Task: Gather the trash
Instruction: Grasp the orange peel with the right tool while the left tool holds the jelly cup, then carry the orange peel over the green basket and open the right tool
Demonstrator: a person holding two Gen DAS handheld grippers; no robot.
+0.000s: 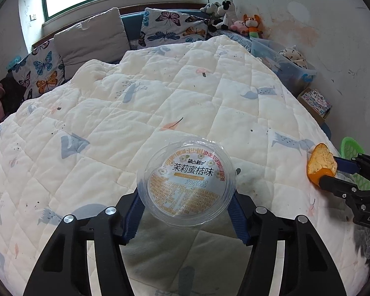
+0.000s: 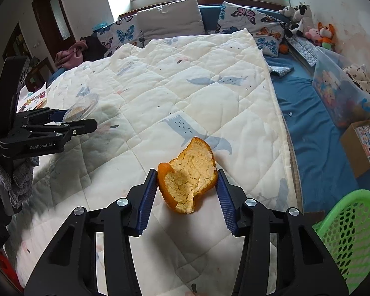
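The left gripper (image 1: 186,218) was clamped on a clear plastic lid (image 1: 186,180); the right gripper (image 2: 188,197) pinched an orange peel (image 2: 188,185).

Readable stuff: the clear lid (image 1: 186,181) has a label saying 茉莉蜜桔味 in big letters, with 20250110 and 20261009 printed under it. The left gripper (image 2: 69,120) body reads GenRobot.AI, and the right gripper (image 1: 333,172) shows "DAS" at the frame edge.

Bed (image 2: 315,123): cream quilt (image 2: 185,79), butterfly pillows (image 2: 244,22), toy bin (image 2: 342,98).
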